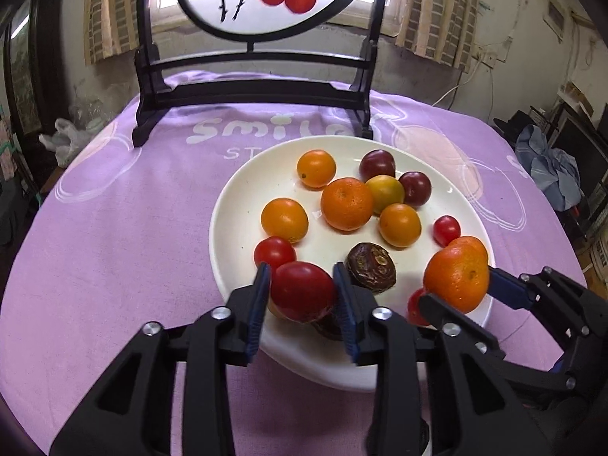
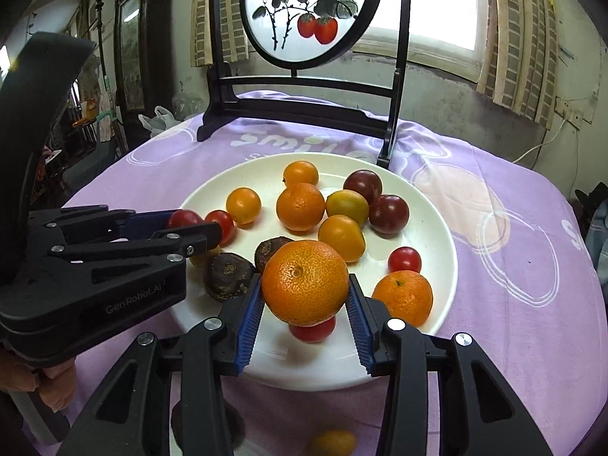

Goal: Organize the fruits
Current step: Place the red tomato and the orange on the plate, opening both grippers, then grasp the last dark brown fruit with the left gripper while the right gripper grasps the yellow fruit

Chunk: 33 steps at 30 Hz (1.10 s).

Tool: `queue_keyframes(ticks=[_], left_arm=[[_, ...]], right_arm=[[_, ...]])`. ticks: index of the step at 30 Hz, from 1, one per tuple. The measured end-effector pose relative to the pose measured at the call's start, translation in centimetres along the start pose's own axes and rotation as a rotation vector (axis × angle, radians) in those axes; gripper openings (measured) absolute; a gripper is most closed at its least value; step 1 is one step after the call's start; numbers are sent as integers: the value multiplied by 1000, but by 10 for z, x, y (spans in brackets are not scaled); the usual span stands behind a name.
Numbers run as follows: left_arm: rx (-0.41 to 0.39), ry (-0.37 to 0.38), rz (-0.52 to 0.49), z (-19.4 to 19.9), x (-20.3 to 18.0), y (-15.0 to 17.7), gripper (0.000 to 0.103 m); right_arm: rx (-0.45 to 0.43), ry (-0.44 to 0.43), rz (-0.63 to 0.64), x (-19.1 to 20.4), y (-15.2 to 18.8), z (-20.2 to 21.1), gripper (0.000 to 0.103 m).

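Here, desk (image 1: 114, 228): purple room left of the plate (image 1: 235, 197).
Left tongs (image 1: 302, 292): pinching a tomato (image 1: 302, 290), plate's near edge.
Right tongs (image 2: 306, 298): pinching a tangerine (image 2: 306, 281).

plate (image 1: 235, 205): white | tangerine (image 2: 305, 282): orange | tomato (image 1: 302, 291): red | plums (image 1: 377, 164): dark purple | tablecloth (image 1: 114, 228): lilac, white lettering and loops | claw pads (image 2: 249, 319): blue, ribbed | screen frame (image 1: 250, 91): black
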<state>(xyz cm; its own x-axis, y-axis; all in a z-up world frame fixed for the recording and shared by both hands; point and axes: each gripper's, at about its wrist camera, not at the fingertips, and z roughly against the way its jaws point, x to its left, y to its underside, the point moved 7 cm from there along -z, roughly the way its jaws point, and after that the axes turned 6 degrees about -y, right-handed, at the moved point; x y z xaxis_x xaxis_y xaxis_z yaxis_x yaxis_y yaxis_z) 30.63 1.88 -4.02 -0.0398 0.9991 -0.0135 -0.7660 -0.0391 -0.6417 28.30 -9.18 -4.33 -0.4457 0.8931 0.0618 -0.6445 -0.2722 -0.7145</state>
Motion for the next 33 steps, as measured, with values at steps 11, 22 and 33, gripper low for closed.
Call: queue_keyframes(ticks=[11, 22, 33], left_arm=[[-29, 34, 18, 31, -1, 19, 71], [2, 38, -90, 54, -25, 84, 74], [47, 25, -167, 43, -50, 114, 73]], right_arm=[[-35, -9, -25, -10, 23, 44, 55], [-3, -15, -84, -24, 73, 83, 58], [-15, -5, -92, -29, 91, 99, 59]])
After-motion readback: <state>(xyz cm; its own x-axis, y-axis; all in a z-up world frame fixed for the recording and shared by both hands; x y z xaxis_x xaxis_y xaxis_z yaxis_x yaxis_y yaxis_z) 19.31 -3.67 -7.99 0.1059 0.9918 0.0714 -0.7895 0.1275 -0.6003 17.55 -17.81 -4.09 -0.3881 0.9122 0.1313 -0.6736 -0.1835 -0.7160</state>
